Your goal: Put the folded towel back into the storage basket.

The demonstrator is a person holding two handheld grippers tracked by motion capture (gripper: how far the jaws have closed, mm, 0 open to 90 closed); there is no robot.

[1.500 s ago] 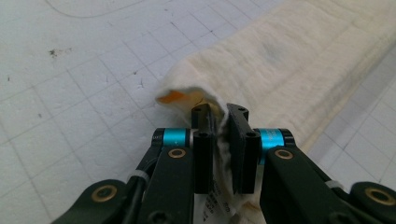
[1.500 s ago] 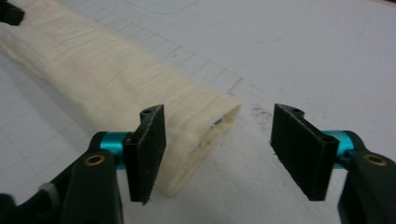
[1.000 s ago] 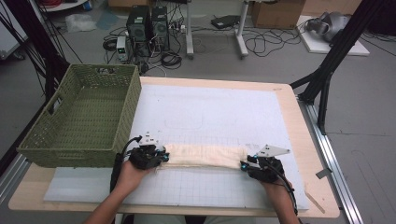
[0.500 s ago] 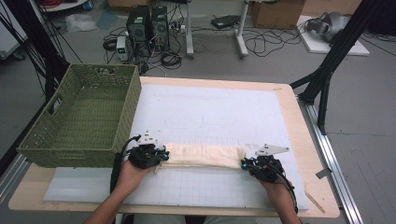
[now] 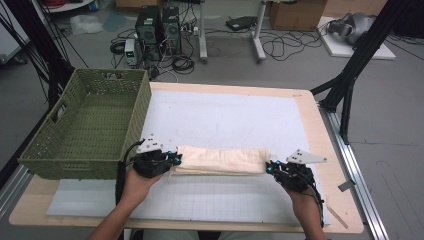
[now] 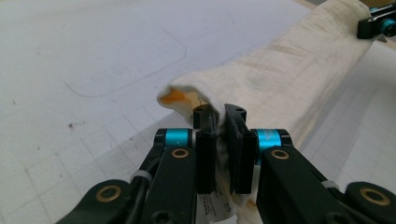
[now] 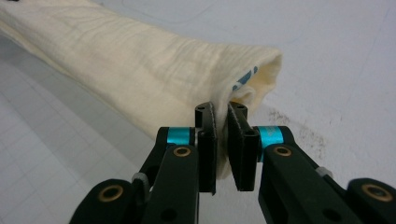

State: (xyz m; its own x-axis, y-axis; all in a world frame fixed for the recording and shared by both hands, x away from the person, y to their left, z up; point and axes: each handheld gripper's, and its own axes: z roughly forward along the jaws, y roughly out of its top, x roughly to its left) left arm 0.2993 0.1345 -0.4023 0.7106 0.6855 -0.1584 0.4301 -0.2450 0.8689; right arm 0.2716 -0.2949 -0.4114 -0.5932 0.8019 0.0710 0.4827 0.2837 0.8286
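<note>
A cream cloth (image 5: 222, 160), folded into a long narrow band, stretches left to right across the near part of the white mat. My left gripper (image 5: 172, 160) is shut on its left end, and my right gripper (image 5: 270, 169) is shut on its right end. In the left gripper view the jaws (image 6: 220, 112) pinch the cloth's (image 6: 280, 70) folded edge, and the right gripper (image 6: 378, 23) shows at the far end. In the right gripper view the jaws (image 7: 221, 109) clamp the cloth's (image 7: 130, 56) end, where a blue print peeks out of the fold.
A green wicker basket (image 5: 85, 125) stands on the table's left side, close to my left gripper. The white gridded mat (image 5: 225, 115) covers most of the wooden table (image 5: 320, 125). Computers and cables lie on the floor beyond the far edge.
Both grippers have risen a little, each with its end of the cloth. The cloth band between them has pulled slightly straighter and narrower.
</note>
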